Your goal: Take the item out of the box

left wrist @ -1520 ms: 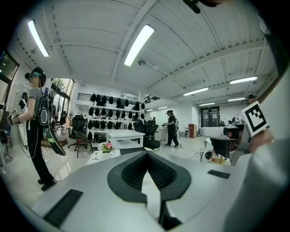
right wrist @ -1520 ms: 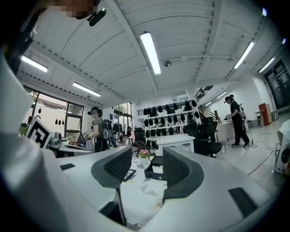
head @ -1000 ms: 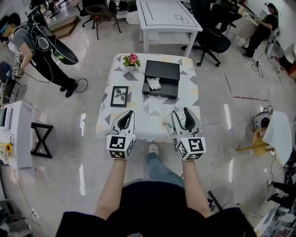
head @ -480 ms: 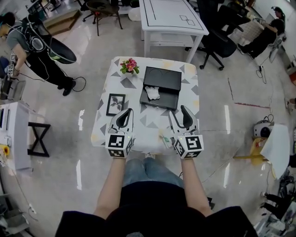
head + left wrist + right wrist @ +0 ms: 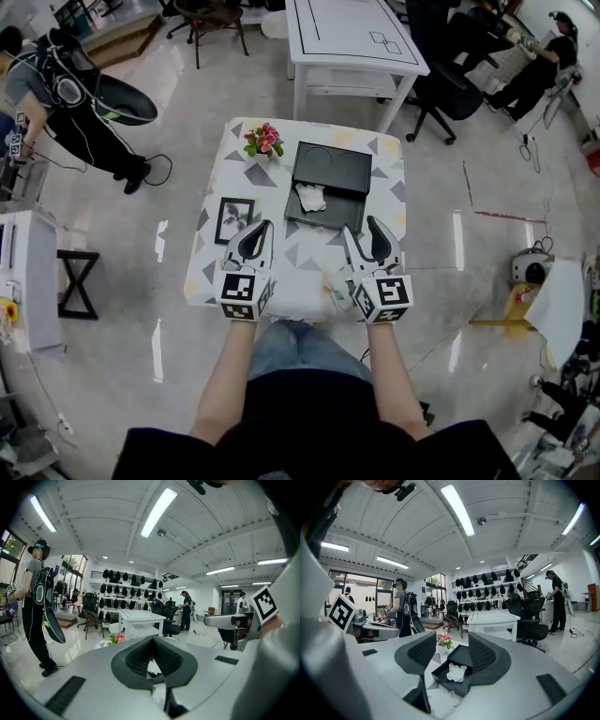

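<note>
1. Left tool (image 5: 261, 228): clenched. In the left gripper view its black ribbed pads meet at the tips (image 5: 152, 639), with nothing gripped between them.
2. Right tool (image 5: 361, 228): released. In the right gripper view the jaws stand apart (image 5: 452, 637) and nothing is held. The box and its contents show in the gap, farther off.
3. Both tools hover side by side over the near edge of the tabletop (image 5: 389, 197), each held at the end of a bare forearm. Neither touches anything on the tabletop.
4. Black box (image 5: 328, 178): open, on the far right part of the tabletop, beyond the right tool. The lid is laid back on the far side and the tray is on the near side.
5. White item (image 5: 310, 197): crumpled-looking, lying inside the box tray toward its left end. It also shows in the right gripper view (image 5: 455, 672), resting in the tray.
6. Pink flowers (image 5: 264, 141): at the far left of the tabletop, just left of the box lid.
7. Framed picture (image 5: 234, 221): lies flat on the left side, between the flowers and the left tool.
8. Tabletop cover: pale cloth with grey and yellow triangles.
9. Surroundings: white table (image 5: 352, 37) beyond the tabletop, black office chair (image 5: 450, 84) to its right, and a person (image 5: 66, 94) standing on the glossy floor at far left.
</note>
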